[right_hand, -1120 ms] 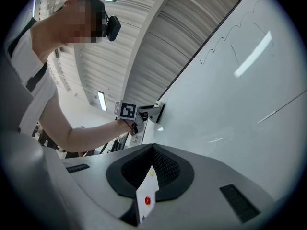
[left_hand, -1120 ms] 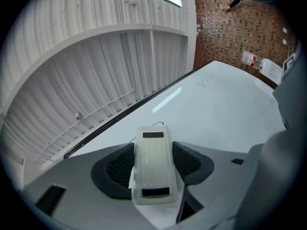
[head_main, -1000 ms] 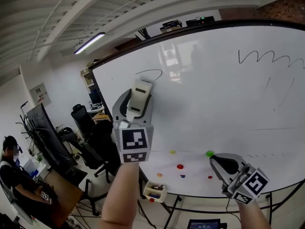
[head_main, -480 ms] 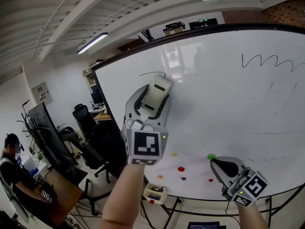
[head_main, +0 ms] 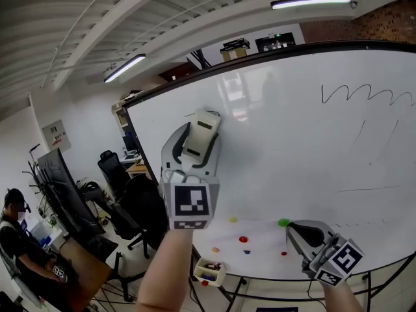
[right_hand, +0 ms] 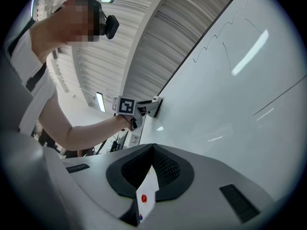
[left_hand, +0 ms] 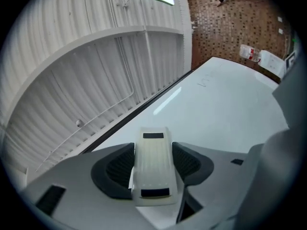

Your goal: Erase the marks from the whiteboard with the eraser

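Note:
My left gripper [head_main: 199,139] is shut on a cream eraser [head_main: 201,132] and holds it flat against the upper left of the whiteboard [head_main: 292,155]. In the left gripper view the eraser [left_hand: 152,169] fills the gap between the dark pads. A black wavy line [head_main: 364,93] and fainter strokes [head_main: 377,132] remain at the board's upper right. My right gripper [head_main: 304,234] hangs low by the board's bottom edge, shut on nothing. From the right gripper view the left gripper [right_hand: 152,106] shows pressed to the board.
Small round magnets cling to the lower board: green [head_main: 283,223], red [head_main: 243,239], yellow [head_main: 233,220]. A little box of markers [head_main: 209,273] hangs under the edge. Office chairs [head_main: 123,194] and a seated person [head_main: 16,236] are at left.
The left gripper swept the eraser right and up, then back left onto the spot of the curved mark, which no longer shows whole. The right gripper barely moved.

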Action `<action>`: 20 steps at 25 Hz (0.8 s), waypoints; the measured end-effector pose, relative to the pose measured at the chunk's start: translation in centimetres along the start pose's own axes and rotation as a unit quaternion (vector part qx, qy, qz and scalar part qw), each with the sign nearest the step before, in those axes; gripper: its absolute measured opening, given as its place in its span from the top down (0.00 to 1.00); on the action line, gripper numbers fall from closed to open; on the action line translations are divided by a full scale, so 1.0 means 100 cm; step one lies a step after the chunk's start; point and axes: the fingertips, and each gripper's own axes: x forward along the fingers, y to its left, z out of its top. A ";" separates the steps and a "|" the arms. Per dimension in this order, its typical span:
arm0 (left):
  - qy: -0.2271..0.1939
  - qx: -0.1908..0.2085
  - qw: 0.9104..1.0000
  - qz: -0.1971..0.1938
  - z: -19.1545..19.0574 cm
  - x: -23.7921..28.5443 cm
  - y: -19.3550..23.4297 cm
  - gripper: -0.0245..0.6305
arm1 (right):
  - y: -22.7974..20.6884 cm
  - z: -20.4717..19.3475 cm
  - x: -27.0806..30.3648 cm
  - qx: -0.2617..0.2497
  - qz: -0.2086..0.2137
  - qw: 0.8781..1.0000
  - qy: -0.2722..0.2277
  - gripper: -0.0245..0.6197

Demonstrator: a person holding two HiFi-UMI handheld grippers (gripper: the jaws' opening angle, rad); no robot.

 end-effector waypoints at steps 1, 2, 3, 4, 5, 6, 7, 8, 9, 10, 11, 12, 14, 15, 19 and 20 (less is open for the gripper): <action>-0.009 0.016 1.000 -0.018 0.005 -0.001 -0.012 0.54 | -0.001 0.000 -0.001 0.001 -0.001 1.000 0.000 0.95; -0.014 0.034 0.999 -0.036 0.008 -0.001 -0.023 0.54 | -0.001 -0.001 -0.001 0.001 -0.001 1.000 0.000 0.95; -0.016 0.049 0.997 -0.053 0.009 -0.002 -0.032 0.54 | -0.001 -0.001 0.000 0.001 0.000 1.000 0.000 0.95; -0.019 0.059 0.996 -0.070 0.009 -0.002 -0.039 0.54 | -0.001 -0.001 0.000 0.000 0.001 1.000 0.000 0.95; -0.022 0.059 0.994 -0.085 0.010 -0.001 -0.044 0.54 | -0.001 -0.001 0.001 -0.001 0.002 1.000 0.000 0.95; -0.028 0.050 0.993 -0.100 0.013 0.000 -0.047 0.54 | -0.002 -0.001 0.001 -0.001 0.003 1.000 -0.001 0.95; -0.035 0.035 0.992 -0.113 0.017 0.001 -0.048 0.54 | -0.003 -0.001 0.001 -0.002 0.003 1.000 -0.001 0.95; -0.039 0.023 0.992 -0.119 0.020 0.003 -0.047 0.54 | -0.003 0.000 0.001 -0.002 0.004 1.000 -0.001 0.95; -0.040 0.016 0.992 -0.116 0.023 0.005 -0.044 0.54 | -0.003 0.000 0.001 -0.001 0.004 1.000 0.000 0.95; -0.038 0.015 0.994 -0.105 0.025 0.008 -0.040 0.54 | -0.003 0.000 0.002 -0.001 0.006 1.000 0.000 0.95; -0.036 0.016 0.995 -0.088 0.029 0.012 -0.034 0.54 | -0.003 -0.001 0.002 -0.001 0.007 1.000 0.000 0.95; -0.035 0.016 0.997 -0.070 0.032 0.016 -0.027 0.54 | -0.002 -0.001 0.002 -0.001 0.008 1.000 0.000 0.95; -0.029 0.001 0.999 -0.031 0.037 0.022 -0.011 0.54 | -0.003 -0.001 0.002 -0.002 0.006 1.000 0.000 0.95; -0.024 -0.010 1.000 -0.012 0.039 0.024 -0.004 0.54 | -0.004 0.000 0.001 -0.002 0.003 1.000 0.000 0.95; -0.001 0.004 1.000 0.031 0.034 0.018 -0.006 0.54 | -0.007 0.002 -0.008 -0.001 -0.009 1.000 0.001 0.95; -0.005 0.012 1.000 0.017 0.036 0.016 -0.016 0.54 | -0.008 0.003 -0.010 -0.001 -0.011 1.000 0.001 0.95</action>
